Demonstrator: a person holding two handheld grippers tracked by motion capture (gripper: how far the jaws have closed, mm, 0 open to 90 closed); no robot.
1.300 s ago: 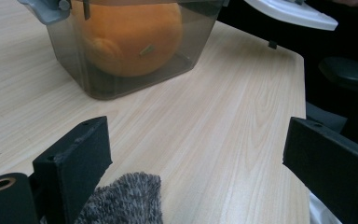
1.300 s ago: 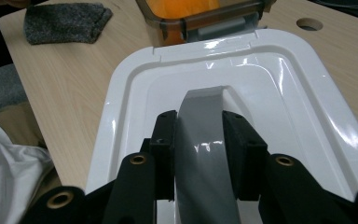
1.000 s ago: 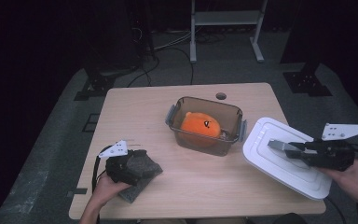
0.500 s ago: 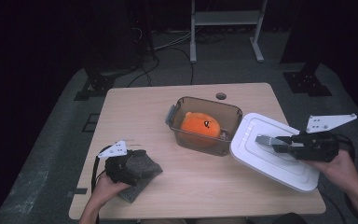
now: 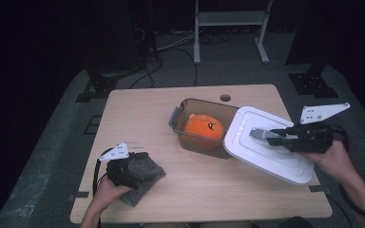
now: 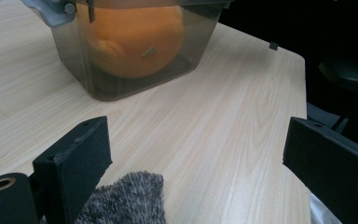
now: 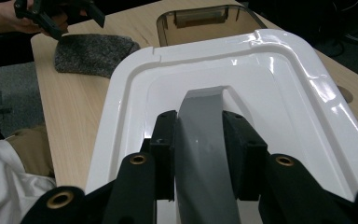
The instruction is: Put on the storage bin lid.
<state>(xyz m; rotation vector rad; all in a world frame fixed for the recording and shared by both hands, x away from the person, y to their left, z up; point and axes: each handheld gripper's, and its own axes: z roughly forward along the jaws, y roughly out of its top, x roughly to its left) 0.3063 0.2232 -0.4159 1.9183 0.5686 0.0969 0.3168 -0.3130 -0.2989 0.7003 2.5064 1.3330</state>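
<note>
- The right claw (image 5: 261, 135) grips the grey handle (image 7: 206, 140) in the middle of a white lid (image 5: 266, 149); in the right gripper view both black jaws press flat against the handle's sides.
- The lid is tilted, and in the high view its left edge overlaps the right rim of a clear brown container (image 5: 204, 107). From these pictures I cannot tell whether the two touch.
- The container stands open near the middle of the wooden counter (image 5: 171, 187), with a grey latch on its left end.
- Inside it sits an orange plush toy (image 5: 203, 127), round, with a small dark mark on its front. In the left gripper view it shows through the tinted wall.
- The left claw (image 5: 140, 164) rests at the counter's near left corner, on a grey fuzzy cloth (image 5: 145, 183). Its jaws stand wide apart with nothing between them, and a corner of the cloth lies just beside the one jaw.
- The left claw and the container are well apart, with bare wood between them.
</note>
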